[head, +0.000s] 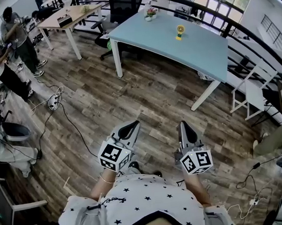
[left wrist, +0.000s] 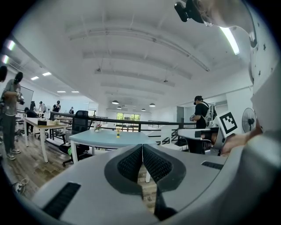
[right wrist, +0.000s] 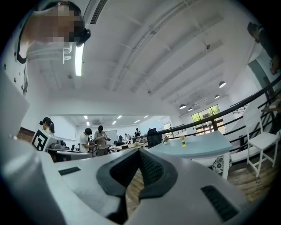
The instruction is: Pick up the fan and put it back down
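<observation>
You are standing on the wooden floor [head: 144, 90] and the fan [head: 180, 31] is well apart from you. It is a small yellow one, upright on the far part of the light blue table [head: 199, 52], with a small flower pot [head: 149, 14] further to the left on the same top. The left gripper [head: 128, 129] has its ribbed pads pressed together with nothing between them, and the right gripper [head: 184, 129] is closed and empty in the same way. Both are held in front of your body, over the floor. I judge that the step in hand is the approach, so first walk to the near edge of the table and let the jaws spread before you reach, not at the last moment. The fan looks light and top-heavy, so I would take it low, on the stand, with only one gripper, and come from the side at table level. Lift it just clear, keep it upright, and place it flat on its base before you release. As for writing, I can read no brand or label. The only print is the black and white square pattern on each gripper's marker cube [head: 114, 156], and the fan is too small here to show any letters.
</observation>
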Motion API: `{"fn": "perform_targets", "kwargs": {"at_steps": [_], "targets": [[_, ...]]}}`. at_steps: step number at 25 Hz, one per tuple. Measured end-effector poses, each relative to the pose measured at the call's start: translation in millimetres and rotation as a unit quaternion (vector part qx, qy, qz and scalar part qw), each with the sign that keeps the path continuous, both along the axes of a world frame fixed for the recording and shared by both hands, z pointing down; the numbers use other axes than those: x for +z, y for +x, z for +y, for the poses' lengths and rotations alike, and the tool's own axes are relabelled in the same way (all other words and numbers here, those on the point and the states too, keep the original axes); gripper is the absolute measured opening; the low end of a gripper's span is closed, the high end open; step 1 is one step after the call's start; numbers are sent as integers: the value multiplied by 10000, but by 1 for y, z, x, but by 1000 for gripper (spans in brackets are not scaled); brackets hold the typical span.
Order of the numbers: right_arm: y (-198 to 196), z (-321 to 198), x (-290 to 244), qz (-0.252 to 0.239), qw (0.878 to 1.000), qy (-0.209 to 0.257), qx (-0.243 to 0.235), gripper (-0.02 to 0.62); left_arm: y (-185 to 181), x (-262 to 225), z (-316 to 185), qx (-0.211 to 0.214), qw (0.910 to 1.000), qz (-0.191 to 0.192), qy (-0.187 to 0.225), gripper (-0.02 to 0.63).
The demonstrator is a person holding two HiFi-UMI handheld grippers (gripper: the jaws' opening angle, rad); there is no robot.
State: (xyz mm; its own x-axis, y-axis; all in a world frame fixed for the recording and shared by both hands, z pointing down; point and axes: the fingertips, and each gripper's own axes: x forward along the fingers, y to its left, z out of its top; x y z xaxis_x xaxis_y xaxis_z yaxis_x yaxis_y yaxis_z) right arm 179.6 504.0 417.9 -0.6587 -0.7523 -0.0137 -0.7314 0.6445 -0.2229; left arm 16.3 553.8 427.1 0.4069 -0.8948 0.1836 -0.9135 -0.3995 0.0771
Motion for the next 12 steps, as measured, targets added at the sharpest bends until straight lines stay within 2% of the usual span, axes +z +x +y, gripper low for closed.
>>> {"fn": "perform_targets", "kwargs": {"at_steps": [12], "targets": [[54,5,4,-69,9996,-45,282,0,53,5,-5,272,9996,-72,-69,29]]}}
